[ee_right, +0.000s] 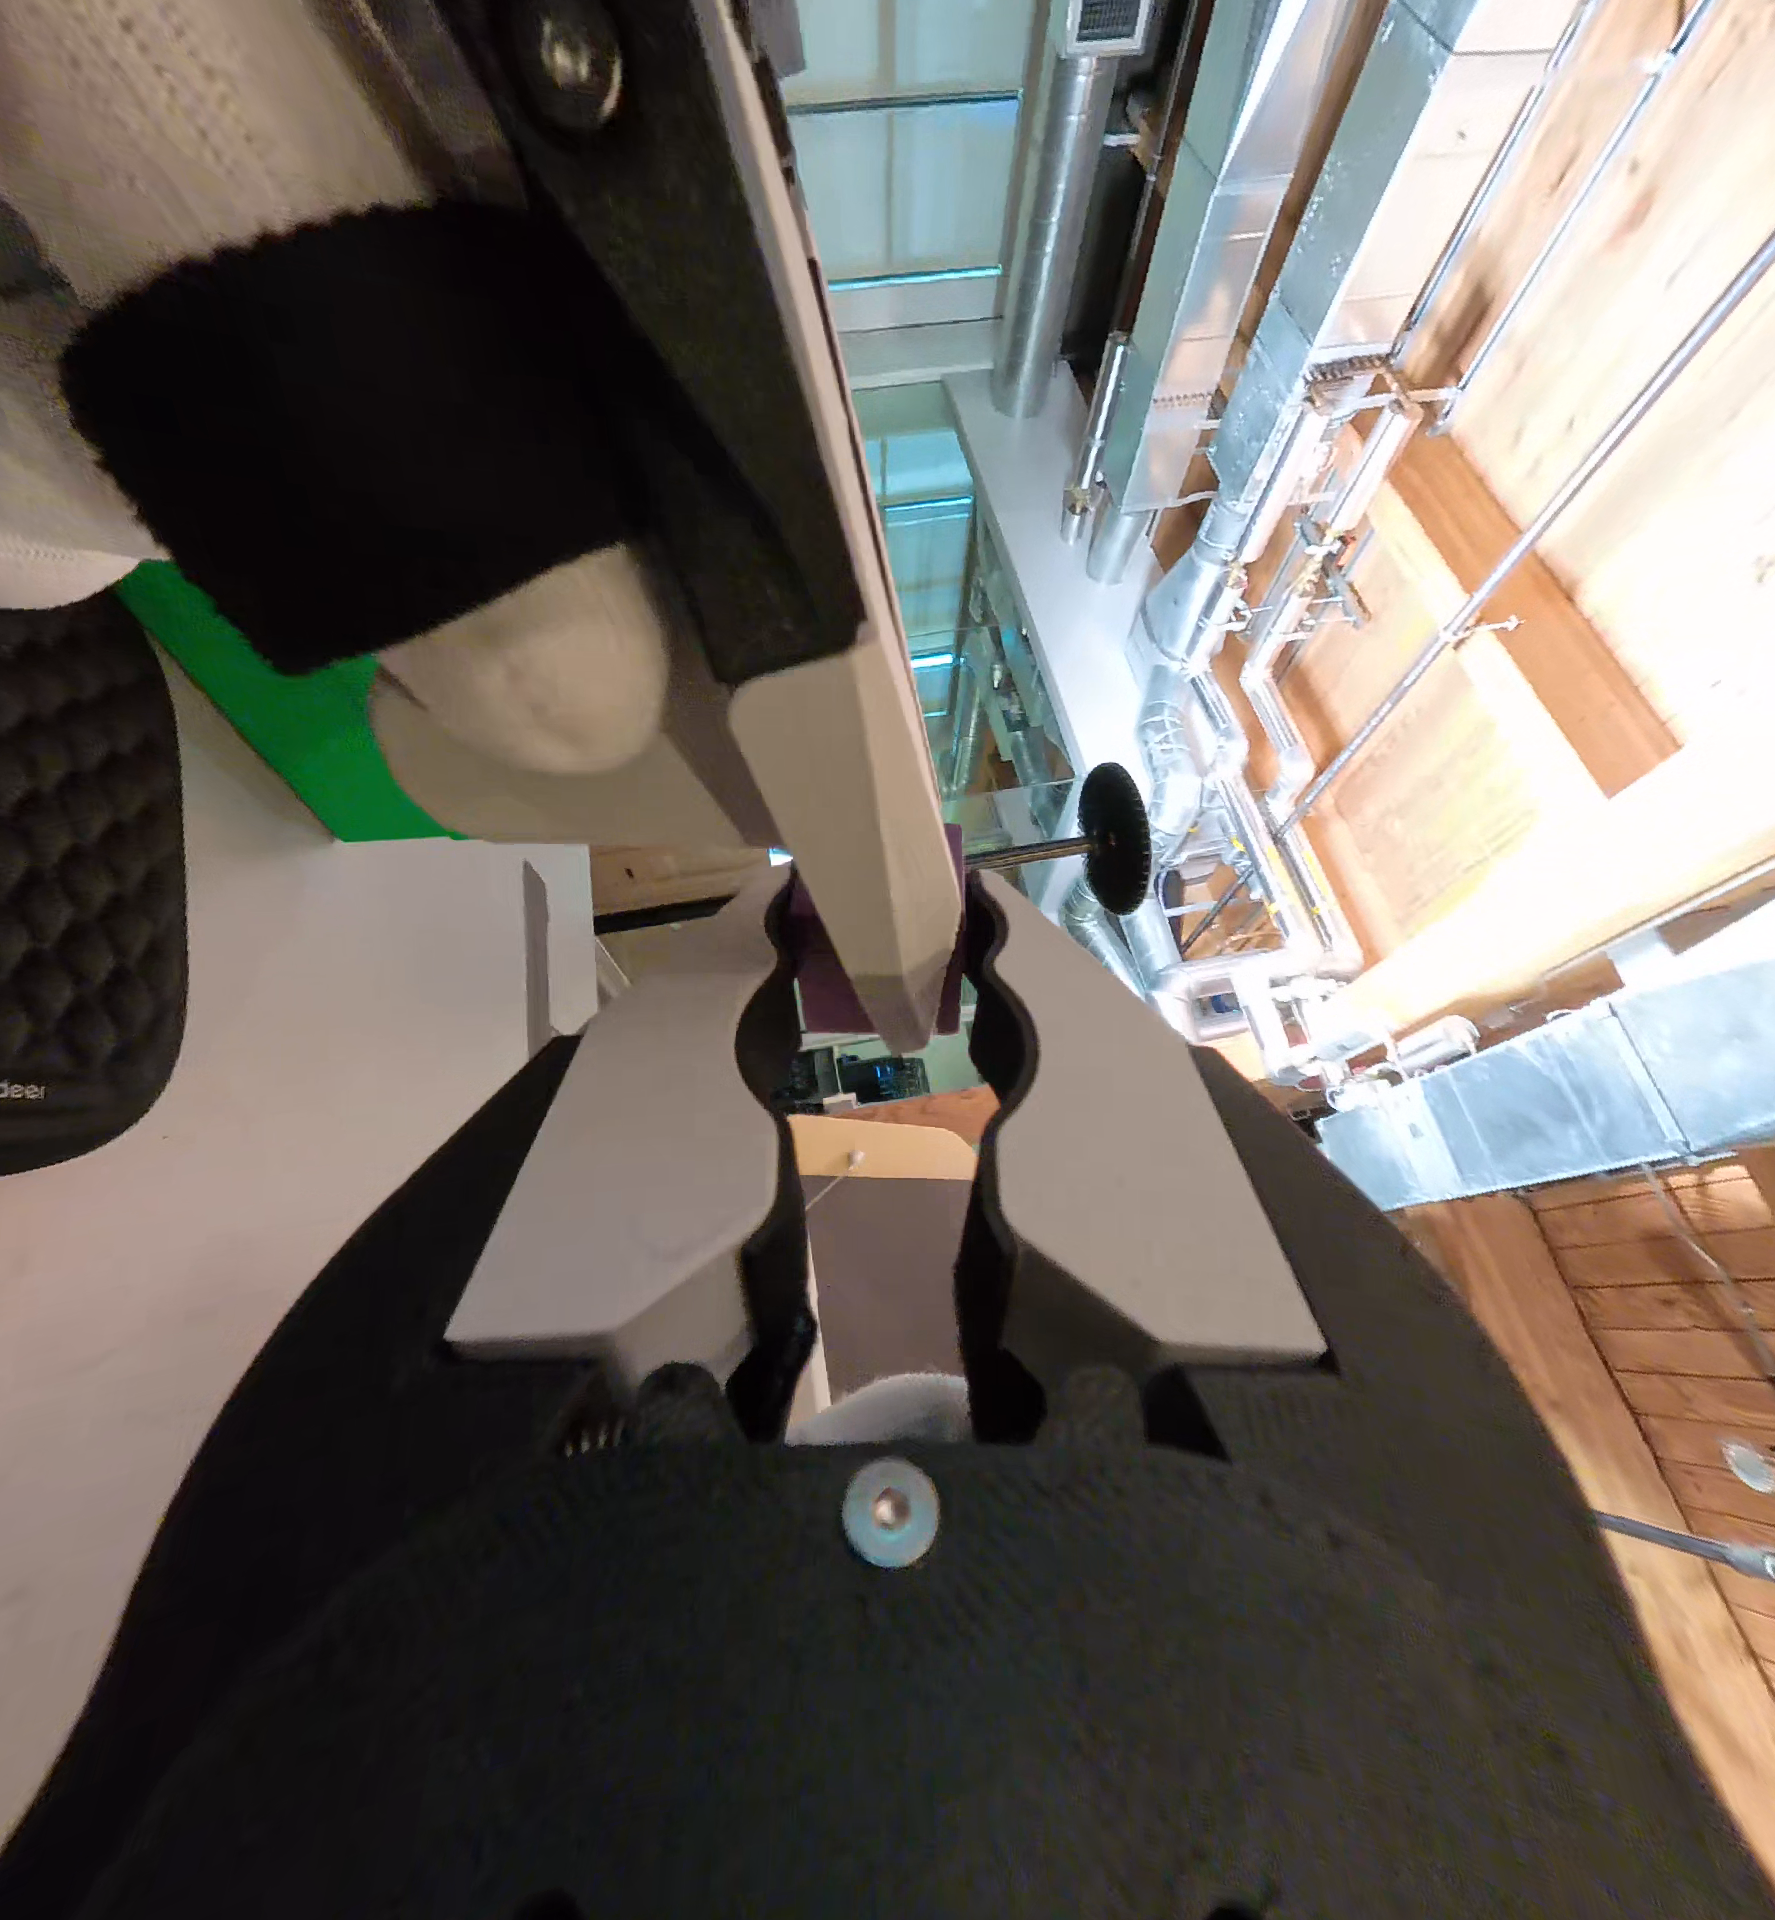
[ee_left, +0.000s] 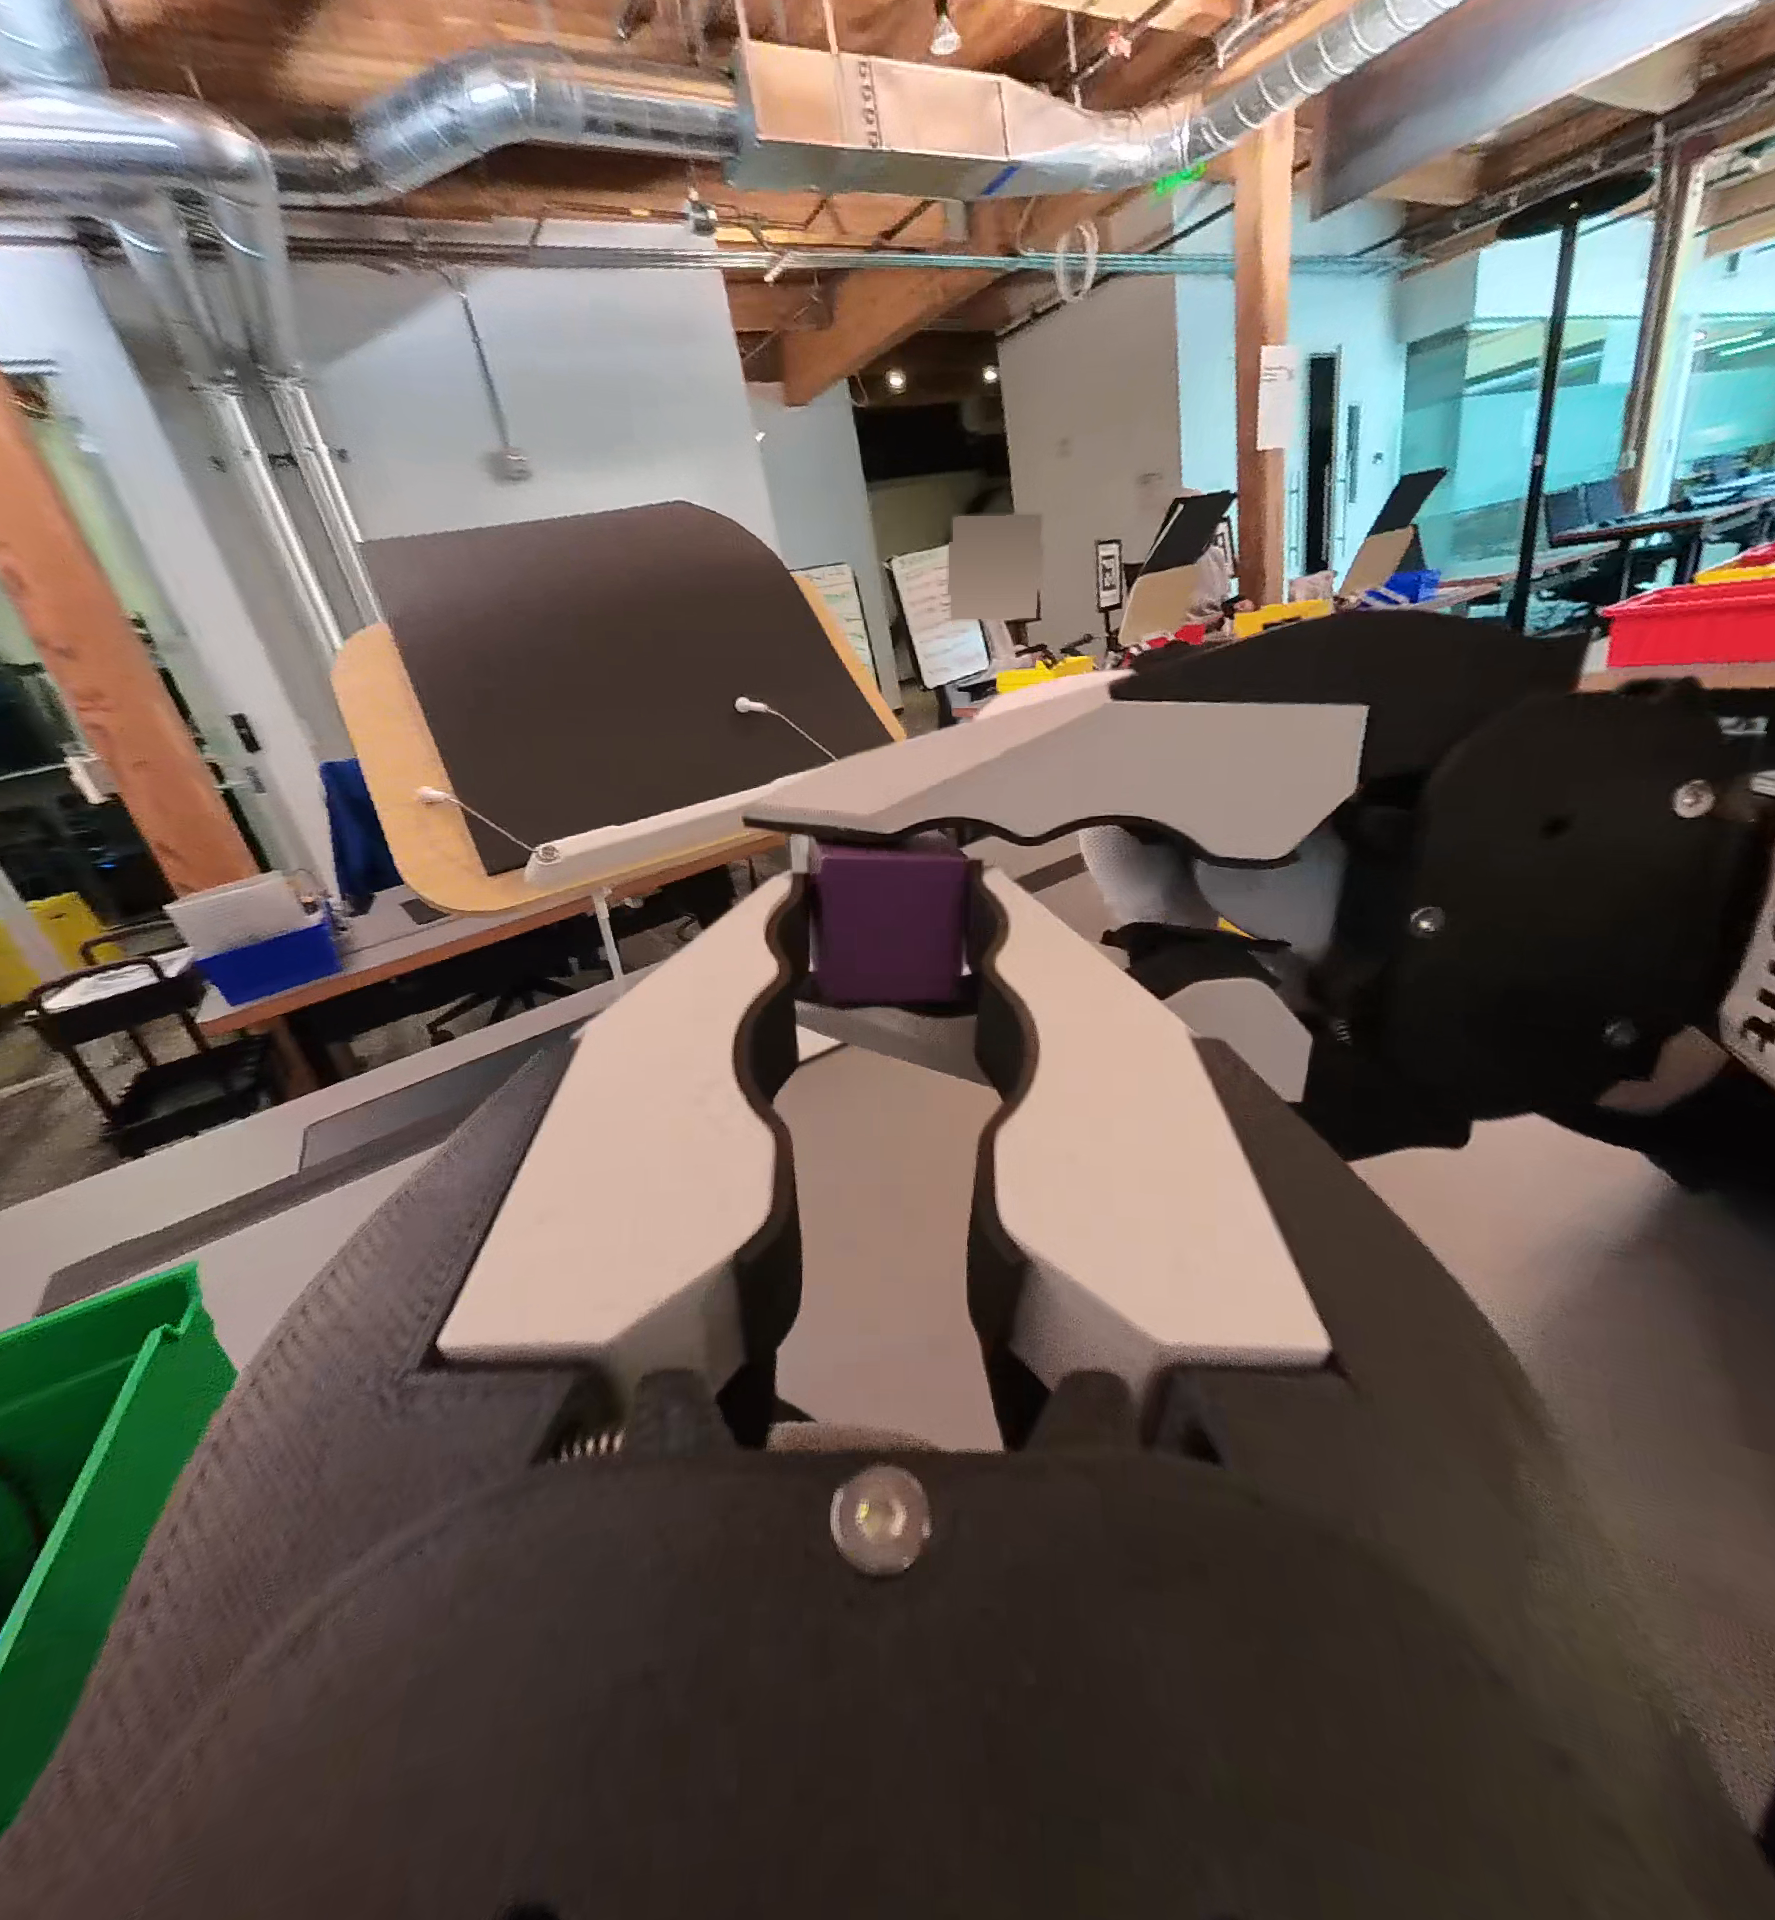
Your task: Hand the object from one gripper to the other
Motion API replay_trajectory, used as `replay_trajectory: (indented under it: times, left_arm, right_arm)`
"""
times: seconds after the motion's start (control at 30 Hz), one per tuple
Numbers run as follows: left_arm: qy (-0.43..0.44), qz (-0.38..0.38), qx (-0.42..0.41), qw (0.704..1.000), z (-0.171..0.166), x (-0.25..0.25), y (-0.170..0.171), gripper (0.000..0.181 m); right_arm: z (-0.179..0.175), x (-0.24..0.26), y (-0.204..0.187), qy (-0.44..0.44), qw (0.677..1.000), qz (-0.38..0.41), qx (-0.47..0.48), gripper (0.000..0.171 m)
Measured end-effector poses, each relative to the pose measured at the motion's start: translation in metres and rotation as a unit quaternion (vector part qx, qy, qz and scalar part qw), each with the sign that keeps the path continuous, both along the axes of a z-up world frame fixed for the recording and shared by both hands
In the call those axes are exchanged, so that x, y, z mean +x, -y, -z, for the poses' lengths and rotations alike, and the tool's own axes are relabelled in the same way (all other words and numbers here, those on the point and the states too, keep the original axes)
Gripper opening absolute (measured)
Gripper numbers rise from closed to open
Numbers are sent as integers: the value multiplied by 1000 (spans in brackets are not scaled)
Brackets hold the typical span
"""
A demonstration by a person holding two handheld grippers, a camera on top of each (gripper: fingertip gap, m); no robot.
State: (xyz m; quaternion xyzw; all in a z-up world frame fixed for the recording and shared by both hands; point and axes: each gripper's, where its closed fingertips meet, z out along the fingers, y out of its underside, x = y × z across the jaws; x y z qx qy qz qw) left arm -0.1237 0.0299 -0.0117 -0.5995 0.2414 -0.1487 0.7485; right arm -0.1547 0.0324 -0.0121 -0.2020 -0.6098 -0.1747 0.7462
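Left wrist view: left gripper (ee_left: 888,935) fingers clamp the small purple plastic cube (ee_left: 888,925); right gripper (ee_right: 878,961) fingers bracket it crosswise, contact unclear. Confirm the right grip is firm before releasing the left.

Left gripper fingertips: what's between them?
The purple cube, pinched by the left gripper; the right gripper closes on it crosswise. Both wrist views show this.

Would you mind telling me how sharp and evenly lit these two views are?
Left wrist view: purple cube sharp, ducts smeared, fisheye bending at the edges. Right wrist view: rolled sideways, wooden ceiling glaring, cube shaded and mostly hidden.
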Motion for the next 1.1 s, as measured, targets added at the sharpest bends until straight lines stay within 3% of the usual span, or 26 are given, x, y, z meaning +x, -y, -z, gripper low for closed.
replay_trajectory:
  times: [0.13,0.2,0.27,0.3,0.4,0.6,0.83,1.1]
  left_arm:
    - [-22,-23,7,999,1,0,-2,26]
    - [1,9,-14,1000,1,-1,2,25]
    - [51,54,-26,997,-4,-9,7,26]
    - [84,94,-30,992,-8,-11,13,26]
    - [152,251,-84,952,-9,-7,35,25]
    - [135,372,-129,909,7,0,61,26]
    - [53,444,-177,877,35,17,89,26]
    - [-71,448,-230,861,79,39,104,26]
  right_arm:
    - [0,0,1,-3,1000,-5,0,26]
    - [0,-2,7,-8,999,-41,-22,29]
    - [1,-6,20,-12,991,-99,-84,69]
    - [1,-6,24,-13,985,-119,-120,78]
    - [-2,-2,52,-2,957,-228,-181,68]
    - [20,3,74,82,935,-286,-193,51]
    - [44,17,97,174,886,-346,-253,48]
    - [90,34,117,313,852,-338,-249,42]
